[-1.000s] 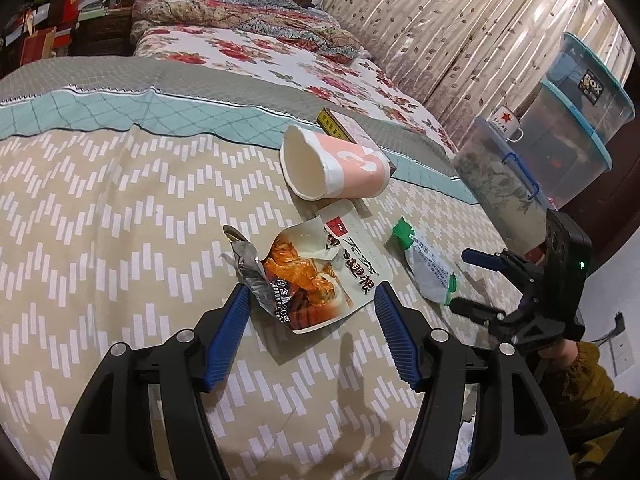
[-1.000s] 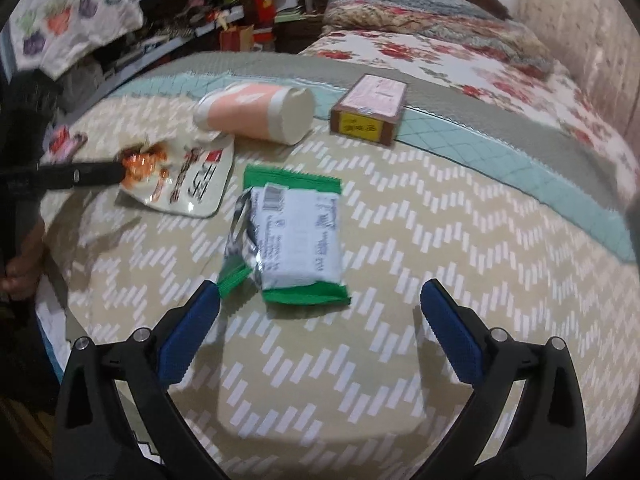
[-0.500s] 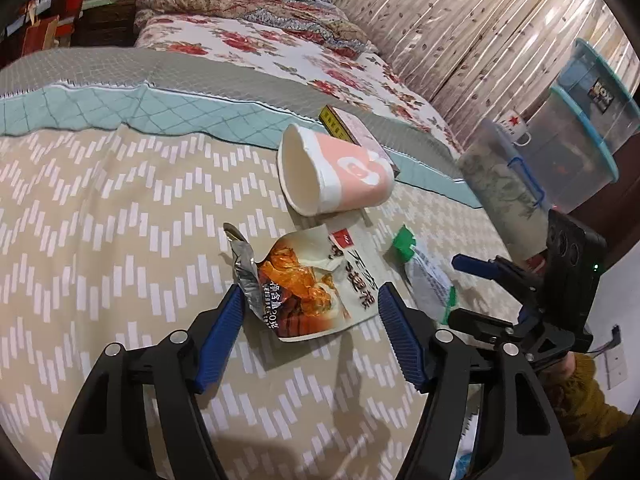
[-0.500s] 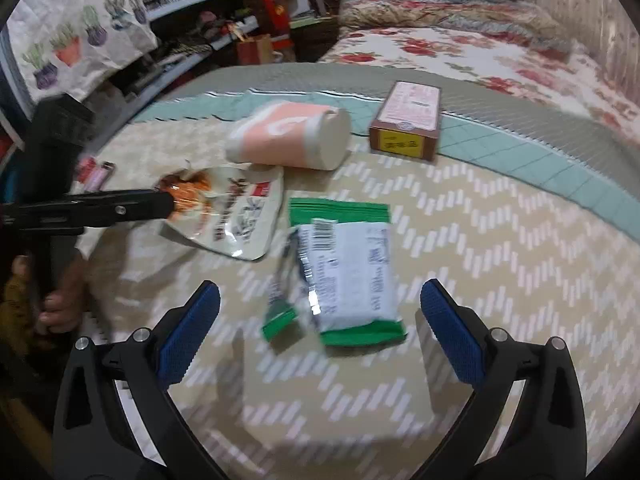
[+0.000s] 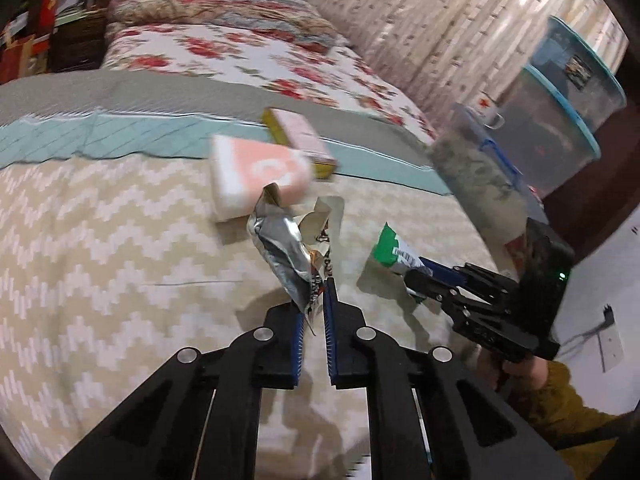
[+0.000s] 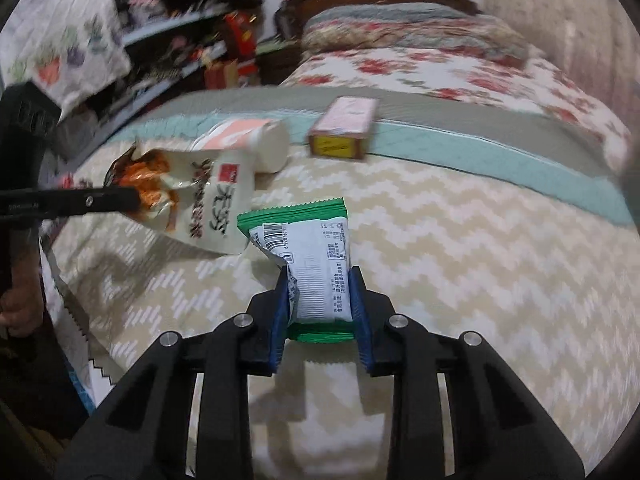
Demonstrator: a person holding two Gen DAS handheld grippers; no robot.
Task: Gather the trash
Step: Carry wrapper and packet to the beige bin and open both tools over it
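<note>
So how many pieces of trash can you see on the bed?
4. The snack pouch is pinched in the left gripper, the green wrapper in the right gripper; the pink cup and small box lie behind. More may be hidden.

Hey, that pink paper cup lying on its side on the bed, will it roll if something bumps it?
Probably: the pink paper cup lies on its round side. It looks empty and light. Being tapered, it would likely curve rather than roll straight on the soft zigzag bedspread.
</note>
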